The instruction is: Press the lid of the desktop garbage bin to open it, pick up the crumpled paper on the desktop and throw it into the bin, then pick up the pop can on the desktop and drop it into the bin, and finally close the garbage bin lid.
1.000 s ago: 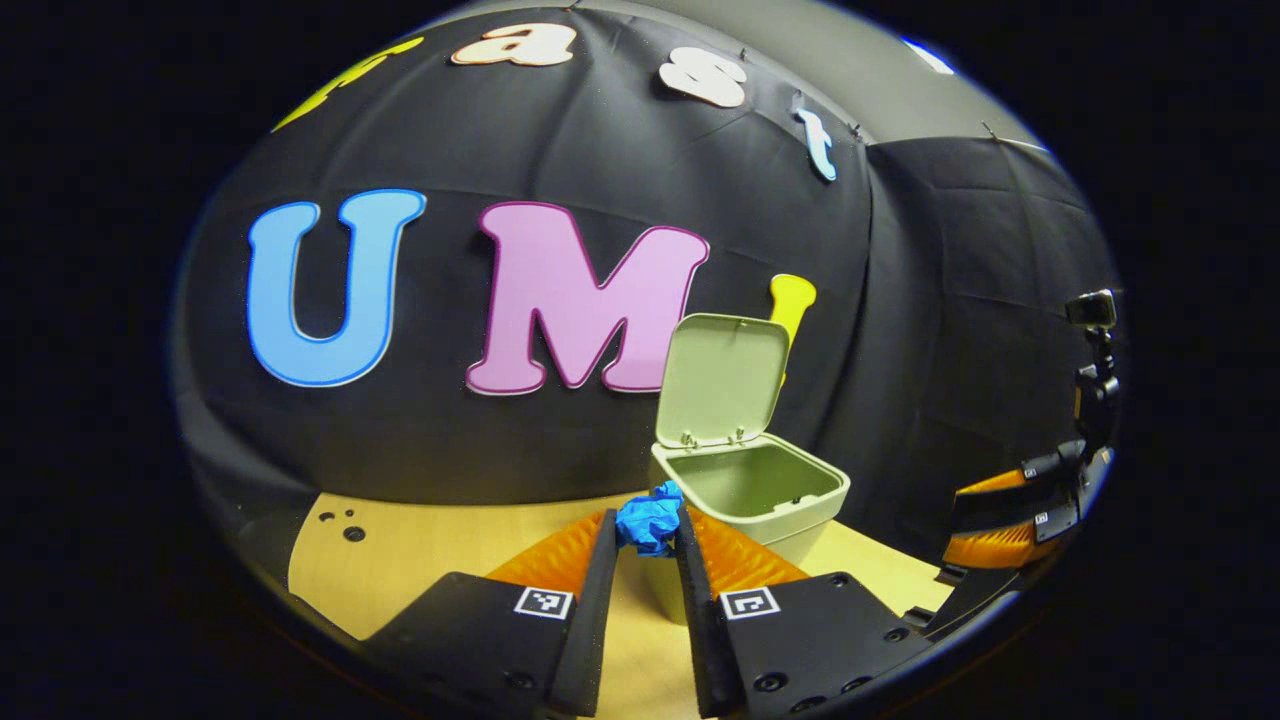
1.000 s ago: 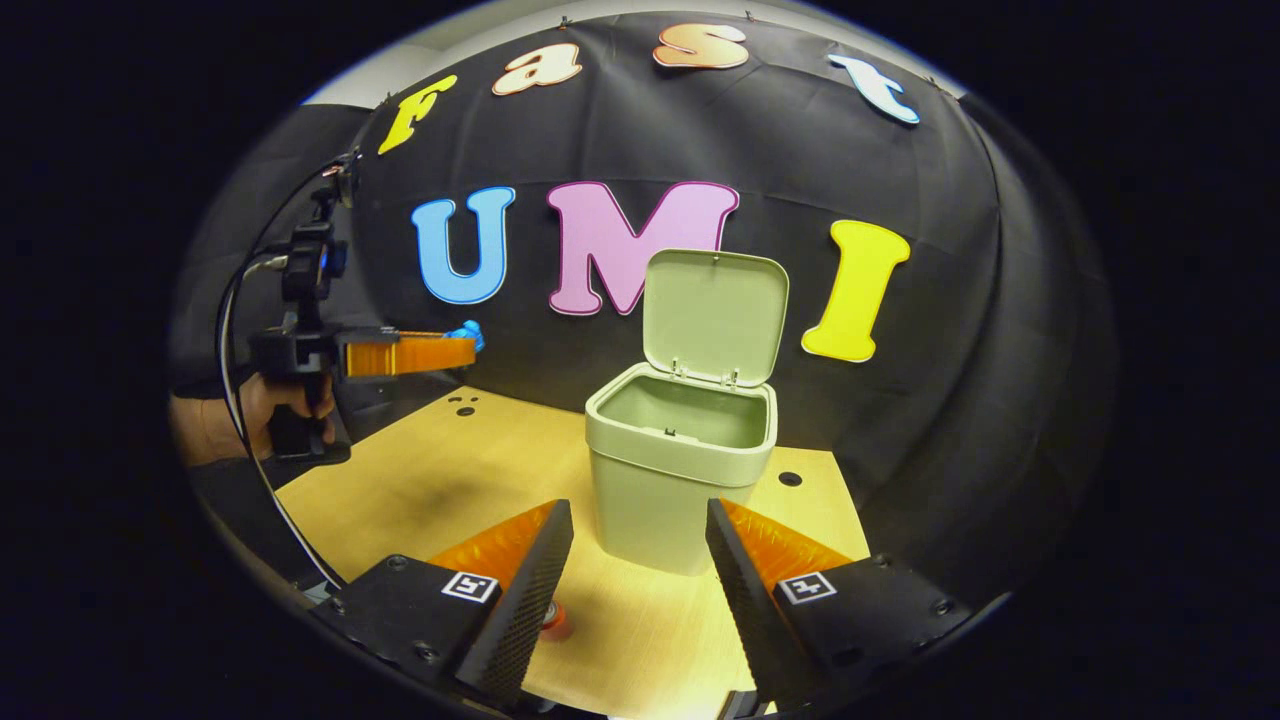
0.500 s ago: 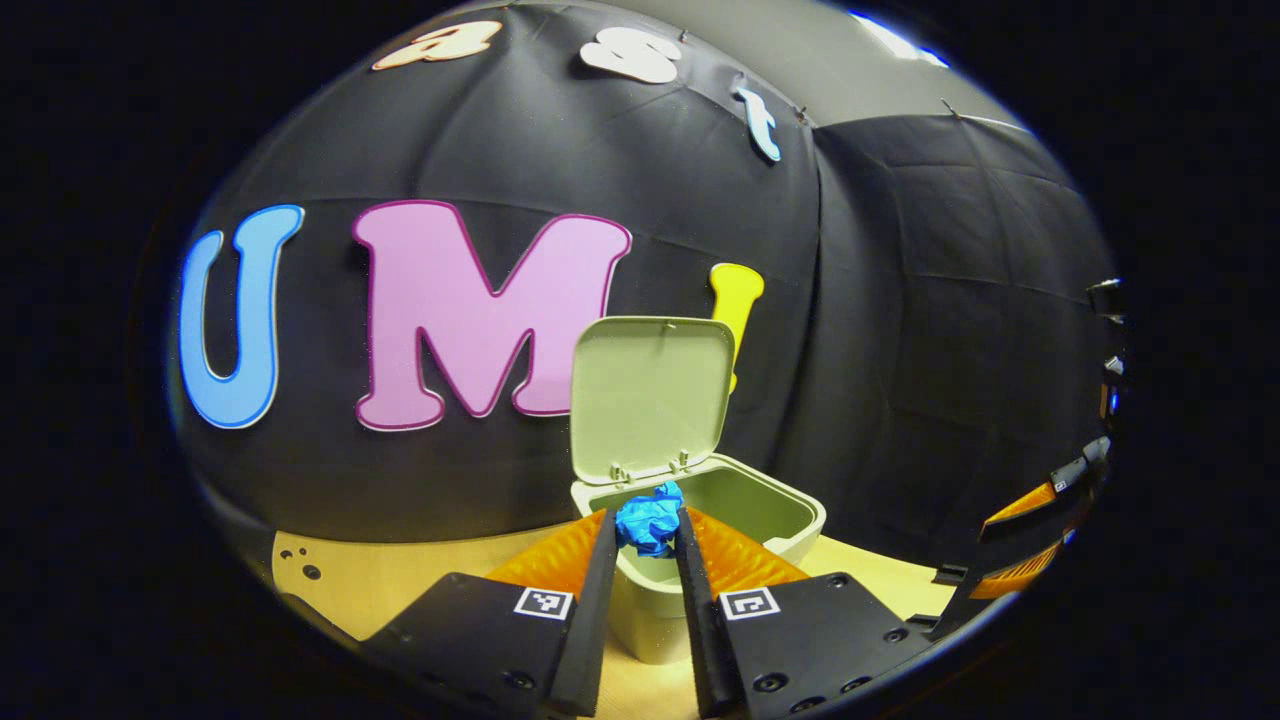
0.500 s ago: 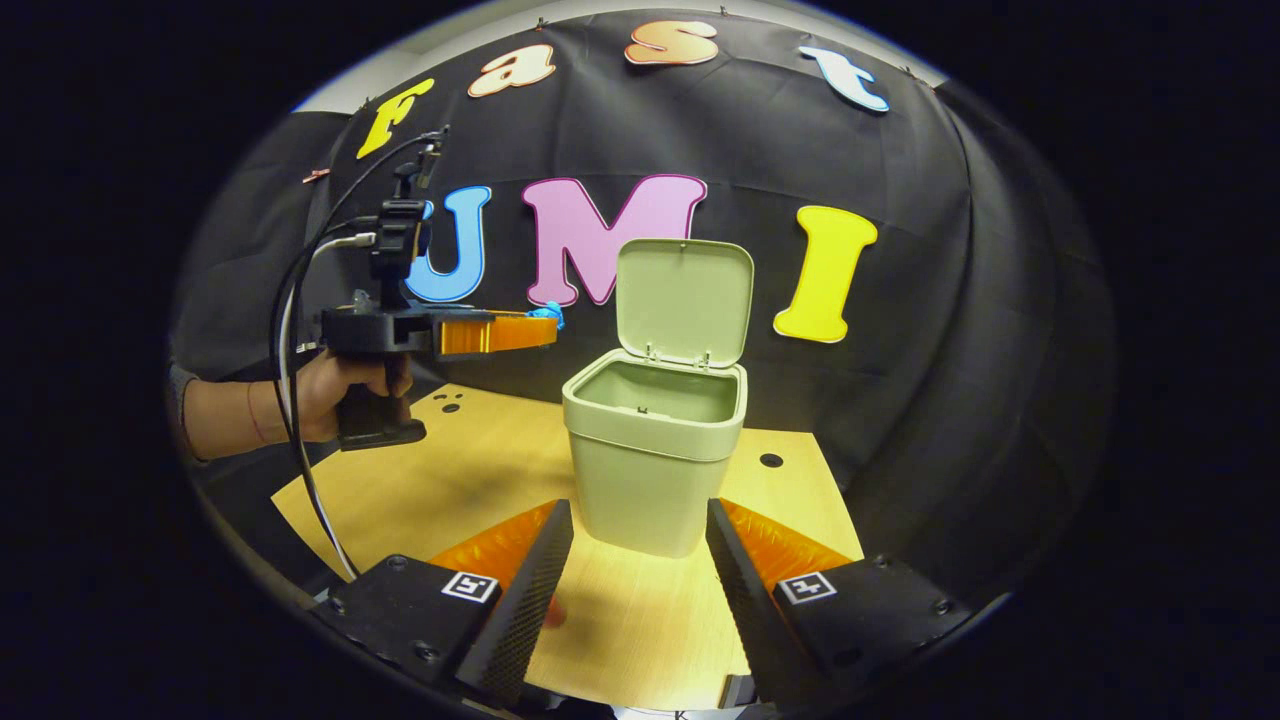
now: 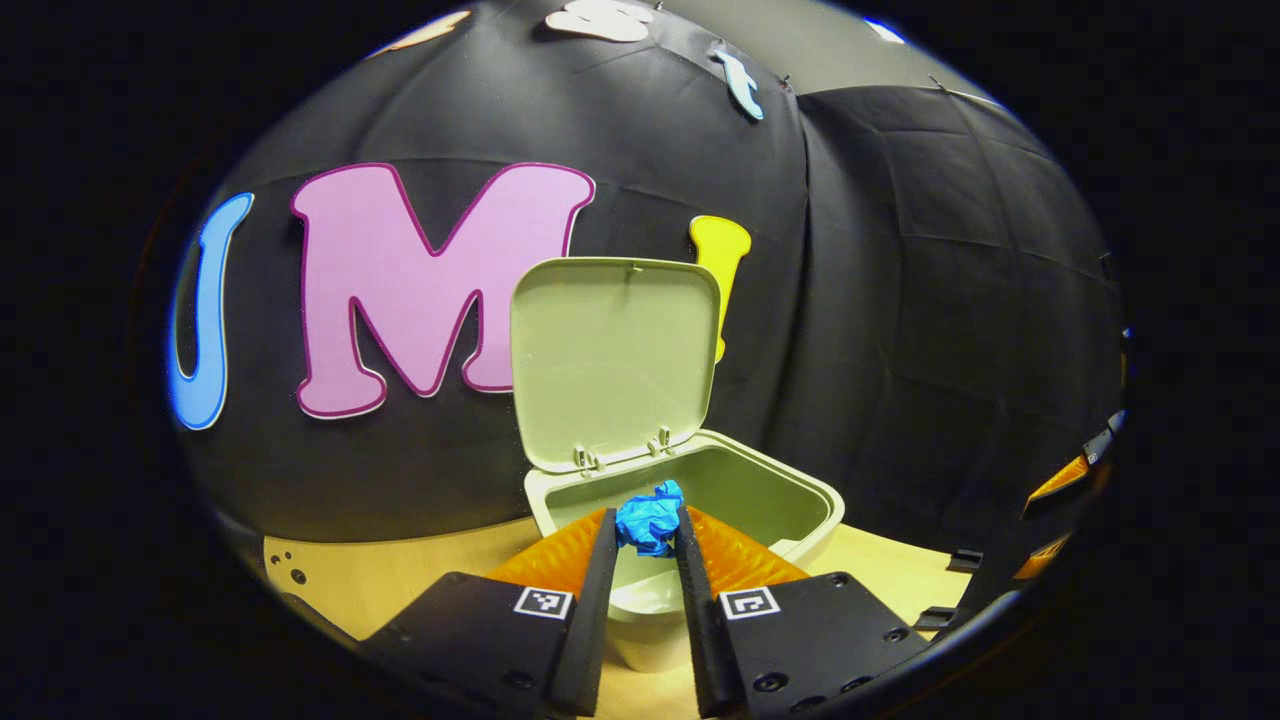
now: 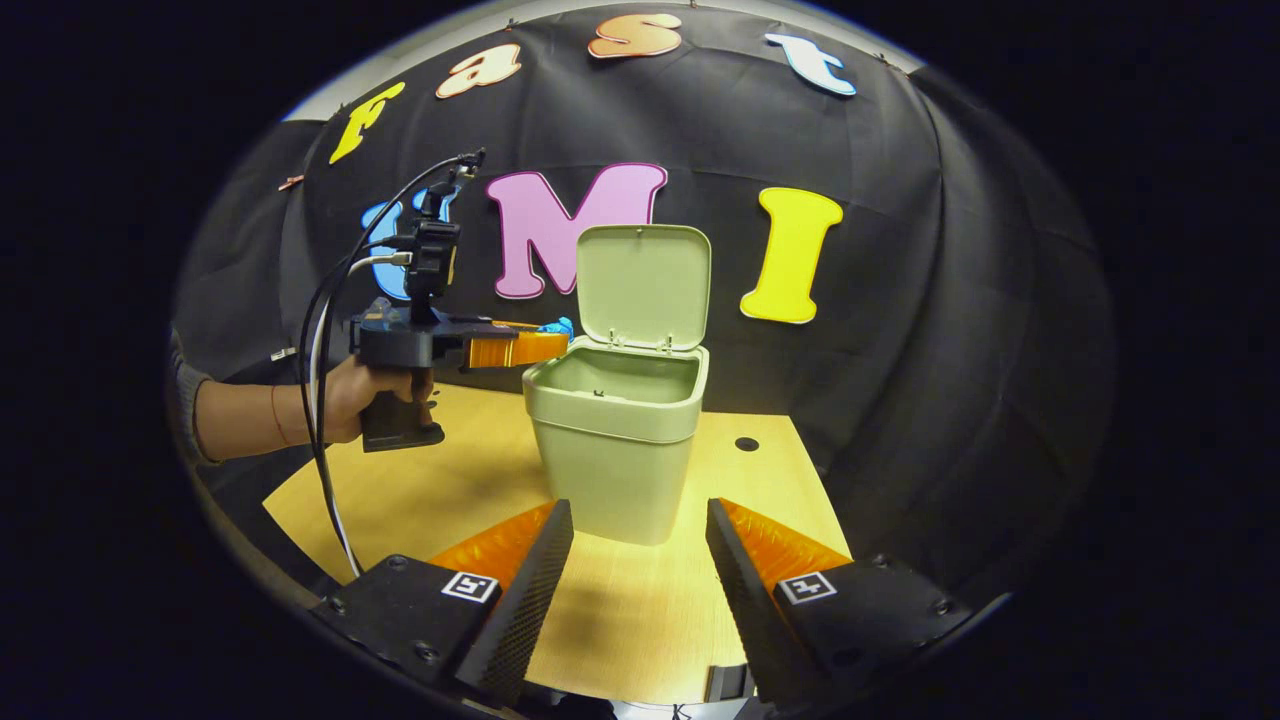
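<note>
I've carried the paper [image 5: 648, 518] closer: in the left gripper view my left tongs [image 5: 645, 545] grip it over the bin [image 5: 800, 500] rim. In the right gripper view my right tongs [image 6: 632, 555] gape idle; released early, paper may bounce off the rim

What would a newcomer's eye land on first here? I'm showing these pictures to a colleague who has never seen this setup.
Probably the pale green bin in the middle of the wooden table, its lid standing upright and open. Next, the bright blue crumpled paper pinched between the left gripper's fingers at the bin's rim, with a hand holding that gripper out from the left in the right gripper view. The right gripper hangs open in front of the bin.
</note>
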The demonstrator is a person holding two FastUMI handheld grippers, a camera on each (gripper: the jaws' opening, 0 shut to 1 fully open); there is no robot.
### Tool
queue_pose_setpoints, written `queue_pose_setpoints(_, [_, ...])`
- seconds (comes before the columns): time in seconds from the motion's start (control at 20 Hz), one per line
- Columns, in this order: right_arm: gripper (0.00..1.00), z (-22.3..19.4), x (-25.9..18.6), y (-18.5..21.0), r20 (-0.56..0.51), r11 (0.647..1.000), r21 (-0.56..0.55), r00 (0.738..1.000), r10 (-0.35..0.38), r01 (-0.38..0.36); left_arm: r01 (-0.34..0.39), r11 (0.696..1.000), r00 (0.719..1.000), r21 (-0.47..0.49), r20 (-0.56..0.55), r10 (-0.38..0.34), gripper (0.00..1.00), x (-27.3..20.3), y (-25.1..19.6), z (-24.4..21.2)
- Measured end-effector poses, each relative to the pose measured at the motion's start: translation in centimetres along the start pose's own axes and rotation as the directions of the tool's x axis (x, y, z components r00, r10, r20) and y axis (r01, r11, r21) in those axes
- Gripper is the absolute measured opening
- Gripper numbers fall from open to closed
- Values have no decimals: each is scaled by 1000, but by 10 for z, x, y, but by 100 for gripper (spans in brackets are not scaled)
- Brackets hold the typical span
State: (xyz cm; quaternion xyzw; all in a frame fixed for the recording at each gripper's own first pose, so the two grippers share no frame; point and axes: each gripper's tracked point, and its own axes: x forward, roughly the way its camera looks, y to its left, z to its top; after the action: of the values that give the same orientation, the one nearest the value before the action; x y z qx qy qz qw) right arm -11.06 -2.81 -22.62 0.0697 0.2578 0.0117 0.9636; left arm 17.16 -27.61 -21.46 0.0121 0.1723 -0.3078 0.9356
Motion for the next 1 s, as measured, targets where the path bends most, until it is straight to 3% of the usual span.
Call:
queue_pose_setpoints(0.05, [86,0,1,-3,-1,1000,4,1000,-2,2,-1,1000,1000,4,-5,1,36,3,0,-1])
queue_pose_setpoints(0.2, [86,1,6,-6,0,1000,10,1000,-4,4,-4,1000,1000,10,-5,4,41,7,-2,-2])
queue_pose_setpoints(0.35, [86,0,9,-1,-4,1000,3,1000,10,-10,-1,1000,1000,24,-4,1,86,10,-2,-3])
queue_pose_setpoints(0.45, [88,-1,11,4,-6,1000,2,1000,21,-21,-6,1000,1000,25,-4,6,93,7,-2,-2])
queue_pose_setpoints(0.5, [87,0,12,7,-4,1000,3,1000,31,-31,-16,1000,1000,23,0,16,94,4,1,0])
queue_pose_setpoints(0.65, [96,-3,14,23,-10,997,-8,997,76,-76,-36,999,999,6,14,36,95,-13,6,3])
queue_pose_setpoints(1.0, [97,-35,14,84,-95,963,-60,962,255,-261,-104,994,992,-38,65,106,95,-80,25,15])
